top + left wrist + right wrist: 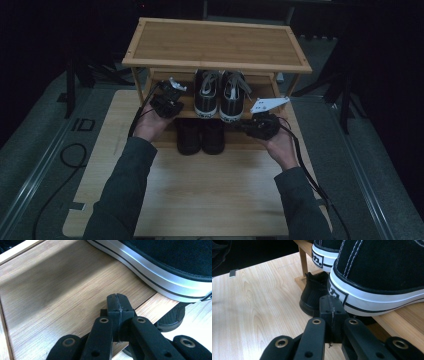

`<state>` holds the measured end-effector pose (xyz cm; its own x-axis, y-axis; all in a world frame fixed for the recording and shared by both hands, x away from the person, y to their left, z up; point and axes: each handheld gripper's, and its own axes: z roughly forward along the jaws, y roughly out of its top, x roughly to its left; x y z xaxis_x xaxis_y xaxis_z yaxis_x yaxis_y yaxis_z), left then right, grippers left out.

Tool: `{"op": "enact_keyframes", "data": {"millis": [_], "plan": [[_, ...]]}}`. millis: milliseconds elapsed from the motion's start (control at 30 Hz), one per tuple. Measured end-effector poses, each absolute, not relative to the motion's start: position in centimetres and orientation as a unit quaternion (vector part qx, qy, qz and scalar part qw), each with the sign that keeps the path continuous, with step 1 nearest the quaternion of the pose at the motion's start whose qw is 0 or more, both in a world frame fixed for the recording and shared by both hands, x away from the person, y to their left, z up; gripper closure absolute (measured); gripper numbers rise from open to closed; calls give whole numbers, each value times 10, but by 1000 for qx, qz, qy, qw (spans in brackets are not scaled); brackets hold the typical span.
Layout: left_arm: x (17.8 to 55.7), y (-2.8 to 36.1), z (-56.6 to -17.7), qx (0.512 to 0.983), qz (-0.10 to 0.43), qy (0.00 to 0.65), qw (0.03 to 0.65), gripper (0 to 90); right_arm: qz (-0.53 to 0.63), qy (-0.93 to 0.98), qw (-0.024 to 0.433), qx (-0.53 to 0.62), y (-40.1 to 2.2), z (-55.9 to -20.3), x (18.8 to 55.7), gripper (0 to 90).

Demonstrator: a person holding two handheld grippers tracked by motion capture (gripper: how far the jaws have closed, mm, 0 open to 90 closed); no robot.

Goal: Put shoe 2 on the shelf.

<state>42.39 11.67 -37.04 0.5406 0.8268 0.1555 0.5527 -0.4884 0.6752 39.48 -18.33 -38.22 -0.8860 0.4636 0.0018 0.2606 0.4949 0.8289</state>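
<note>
A bamboo shoe rack point(215, 42) stands on the wooden table. On its middle shelf point(62, 290) rests a pair of black canvas sneakers with white soles point(221, 95). A pair of all-black shoes point(200, 136) stands below them. My left gripper point(167, 100) hovers over the shelf's left end beside the left sneaker point(160, 262), jaws pressed together on nothing point(117, 302). My right gripper point(260, 125) is at the shelf's right front, shut and empty point(331, 307), just short of the right sneaker's heel point(382, 277). A black shoe's heel point(314, 293) stands beyond it.
The rack's top shelf point(215, 37) overhangs the sneakers. Light wooden tabletop point(200, 190) stretches in front of the rack. Cables trail from both grippers, one looping on the grey floor point(70, 155) at left. Dark stands flank the rack.
</note>
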Motion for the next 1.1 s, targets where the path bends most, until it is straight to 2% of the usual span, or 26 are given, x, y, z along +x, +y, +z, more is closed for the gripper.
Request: {"op": "enact_keyframes", "data": {"millis": [733,1100], "plan": [[424,116,-371,828,238,417,289,900,448,854,121,235,-175,-389,406,900],[425,118,-370,831,237,412,289,900,444,857,128,228,-177,-387,400,900]]}}
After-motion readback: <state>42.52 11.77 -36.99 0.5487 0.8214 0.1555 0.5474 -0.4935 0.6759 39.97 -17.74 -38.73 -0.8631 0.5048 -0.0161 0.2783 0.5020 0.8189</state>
